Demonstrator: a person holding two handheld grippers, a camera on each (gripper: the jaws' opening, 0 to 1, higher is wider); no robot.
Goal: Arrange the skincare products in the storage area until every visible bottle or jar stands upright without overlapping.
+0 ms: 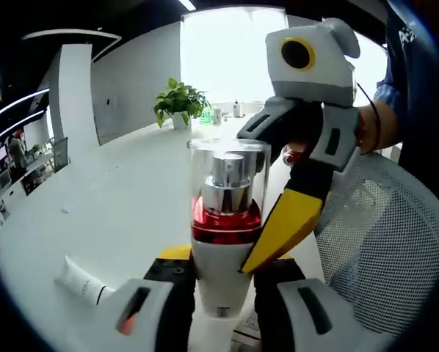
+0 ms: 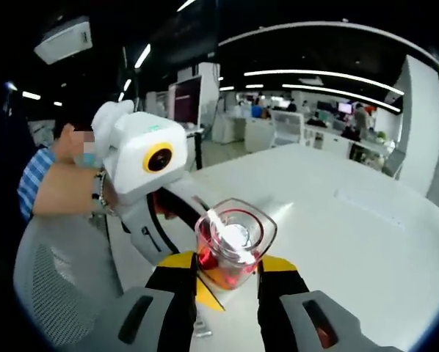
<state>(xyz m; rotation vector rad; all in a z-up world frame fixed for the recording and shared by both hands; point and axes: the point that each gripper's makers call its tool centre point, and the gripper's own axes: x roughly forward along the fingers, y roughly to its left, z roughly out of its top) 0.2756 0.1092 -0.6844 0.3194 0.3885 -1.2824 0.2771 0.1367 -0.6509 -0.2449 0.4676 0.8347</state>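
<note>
In my left gripper view, going from the left, one white squeeze tube (image 1: 82,281) lies on its side on the white table (image 1: 124,198), well apart from everything else I handle. Next comes the one perfume bottle (image 1: 226,235), upright, with a white base, a red middle band, a silver sprayer and a clear square cap; my left gripper (image 1: 223,293) is clamped on its white base, a jaw on each side. Behind it, far down the table, stands one potted plant (image 1: 179,103) with a few small containers beside it, too small to count. To the right my right gripper (image 1: 289,220) reaches in, its yellow-tipped jaw against the bottle's side. At the far right is one white mesh chair (image 1: 385,235). In my right gripper view the left gripper (image 2: 161,227) comes in from the left, and my right gripper's jaws sit on both sides of the same bottle (image 2: 230,249), seen from above, closed on it.
</note>
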